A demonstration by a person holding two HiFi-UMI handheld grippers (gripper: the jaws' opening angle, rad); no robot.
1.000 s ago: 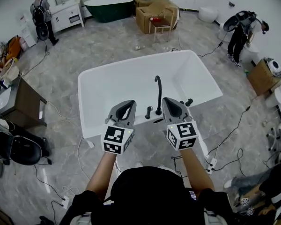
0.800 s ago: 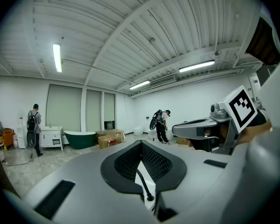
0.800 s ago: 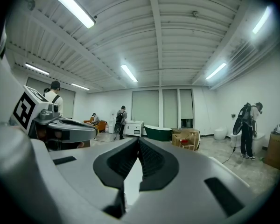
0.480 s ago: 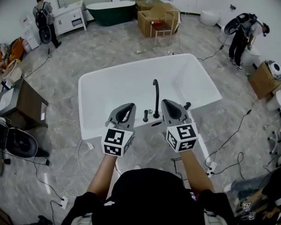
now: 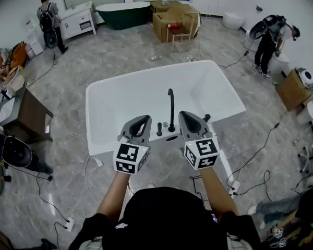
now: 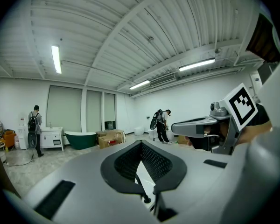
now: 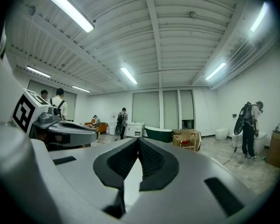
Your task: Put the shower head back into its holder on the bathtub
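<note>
A white bathtub (image 5: 120, 95) stands in front of me. A black curved faucet (image 5: 170, 108) rises from its near rim, with a black knob (image 5: 159, 129) to its left. Right of the faucet a small black fitting (image 5: 206, 117) sits on the rim; I cannot tell whether it is the shower head or its holder. My left gripper (image 5: 143, 117) hovers over the near rim left of the faucet, jaws shut and empty. My right gripper (image 5: 184, 114) hovers right of the faucet, also shut and empty. The left gripper (image 6: 141, 143) and right gripper (image 7: 138, 139) views show the jaw tips meeting.
Cables (image 5: 250, 155) trail over the floor right of the tub, and a dark cabinet (image 5: 23, 113) stands at the left. Far back are a green tub (image 5: 122, 10), cardboard boxes (image 5: 169, 15) and a white cabinet (image 5: 77, 17). One person (image 5: 46, 14) stands back left, another (image 5: 268, 35) back right.
Both grippers have edged a little forward together over the tub's near rim. Their jaws have stayed shut and empty. The tub sits slightly further left in the head view.
</note>
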